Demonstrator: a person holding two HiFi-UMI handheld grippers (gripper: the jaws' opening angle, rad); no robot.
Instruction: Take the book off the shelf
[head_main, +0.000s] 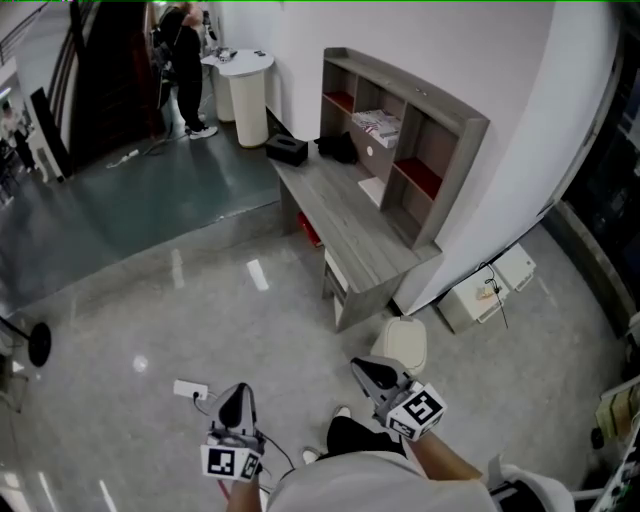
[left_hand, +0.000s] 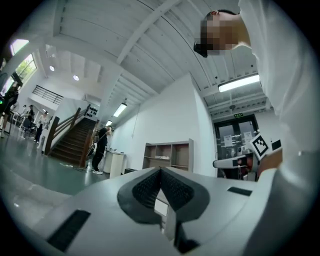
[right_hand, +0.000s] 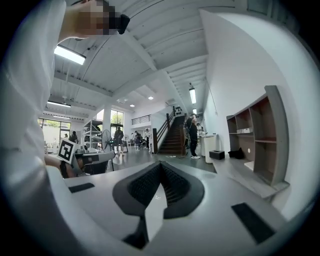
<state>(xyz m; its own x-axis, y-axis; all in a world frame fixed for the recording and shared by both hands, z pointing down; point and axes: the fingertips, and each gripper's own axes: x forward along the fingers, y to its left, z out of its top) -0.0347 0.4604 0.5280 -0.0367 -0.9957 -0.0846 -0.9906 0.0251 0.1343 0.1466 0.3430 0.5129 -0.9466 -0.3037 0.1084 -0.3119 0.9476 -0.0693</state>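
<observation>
Left claw, right claw clenched, empty, book flat in shelf, plain from head view, tiny in gripper views

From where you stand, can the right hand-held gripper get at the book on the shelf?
Probably not yet. The right hand-held gripper is shut and hangs near the body, with floor between it and the desk. The book lies in a middle shelf compartment; the way looks free.
</observation>
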